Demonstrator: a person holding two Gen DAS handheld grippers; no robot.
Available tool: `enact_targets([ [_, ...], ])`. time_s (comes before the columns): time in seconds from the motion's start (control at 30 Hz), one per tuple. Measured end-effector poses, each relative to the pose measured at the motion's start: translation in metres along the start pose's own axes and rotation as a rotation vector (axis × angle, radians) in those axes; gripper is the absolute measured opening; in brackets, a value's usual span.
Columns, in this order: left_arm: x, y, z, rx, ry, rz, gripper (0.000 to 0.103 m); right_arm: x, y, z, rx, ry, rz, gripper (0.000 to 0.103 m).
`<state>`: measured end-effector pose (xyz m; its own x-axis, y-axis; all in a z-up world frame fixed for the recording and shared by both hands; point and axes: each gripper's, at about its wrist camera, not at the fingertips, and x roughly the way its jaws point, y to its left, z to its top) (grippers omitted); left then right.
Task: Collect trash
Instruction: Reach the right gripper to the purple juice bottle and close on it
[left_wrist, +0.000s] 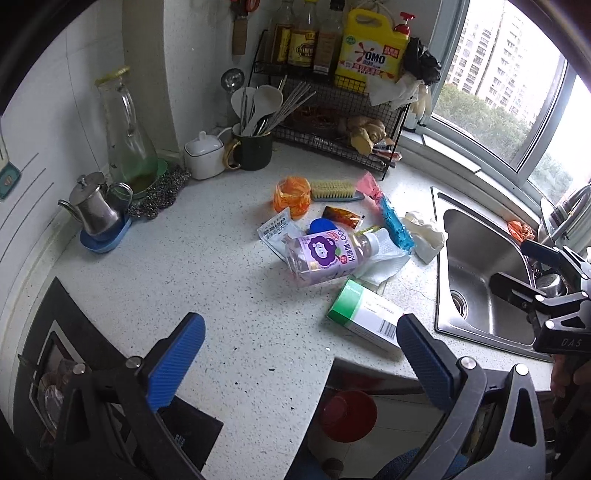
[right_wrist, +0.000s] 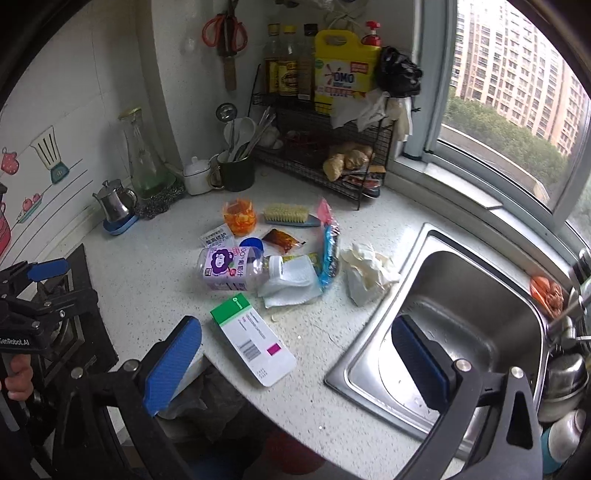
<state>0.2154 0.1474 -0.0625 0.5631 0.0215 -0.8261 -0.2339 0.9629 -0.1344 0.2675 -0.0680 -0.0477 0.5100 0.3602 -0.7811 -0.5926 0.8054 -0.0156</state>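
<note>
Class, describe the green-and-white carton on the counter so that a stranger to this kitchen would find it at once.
Start at the steel sink and look left onto the speckled white counter. Nearest the counter's front edge, in front of the toppled purple-labelled bottle, lies the green-and-white carton. It is the only flat rectangular box there, with a green end, a barcode and a magenta square.

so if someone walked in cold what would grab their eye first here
Probably the litter in the middle of the speckled counter: a purple-labelled bottle on its side, a green and white box nearer the front edge, and crumpled tissue beside the steel sink. Next, the yellow jug on the wire rack in the back corner. Both hand-held grippers, left and right, hover open and empty.
</note>
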Motion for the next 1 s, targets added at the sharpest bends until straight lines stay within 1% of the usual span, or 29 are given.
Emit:
enact_targets([
  [0.23,0.055,0.028,0.024,0.024,0.104,-0.029,0.103,0.084,0.039,0.038,-0.230,0.128,0.078,0.103],
  [0.3,0.073,0.035,0.026,0.027,0.135,-0.021,0.103,0.106,0.050,0.048,-0.307,0.155,0.096,0.103],
  [0.37,0.091,0.041,0.028,0.019,0.167,-0.013,0.103,0.128,0.059,0.055,-0.381,0.181,0.091,0.103],
  [0.47,0.111,0.053,0.028,0.003,0.208,-0.035,0.103,0.159,0.070,0.060,-0.472,0.238,0.111,0.103],
  [0.53,0.121,0.058,0.027,0.018,0.224,-0.049,0.103,0.177,0.076,0.060,-0.534,0.278,0.136,0.103],
  [0.6,0.131,0.065,0.028,0.019,0.249,-0.036,0.103,0.194,0.083,0.061,-0.598,0.310,0.155,0.103],
  [0.67,0.140,0.074,0.029,0.000,0.275,-0.051,0.103,0.208,0.088,0.062,-0.655,0.336,0.163,0.103],
  [0.77,0.149,0.081,0.031,-0.024,0.293,-0.058,0.103,0.224,0.099,0.062,-0.738,0.353,0.179,0.103],
  [0.9,0.159,0.086,0.032,-0.031,0.310,-0.064,0.103,0.242,0.111,0.063,-0.811,0.375,0.228,0.103],
  [1.0,0.162,0.088,0.033,-0.026,0.320,-0.062,0.103,0.255,0.116,0.064,-0.853,0.391,0.242,0.101],
])
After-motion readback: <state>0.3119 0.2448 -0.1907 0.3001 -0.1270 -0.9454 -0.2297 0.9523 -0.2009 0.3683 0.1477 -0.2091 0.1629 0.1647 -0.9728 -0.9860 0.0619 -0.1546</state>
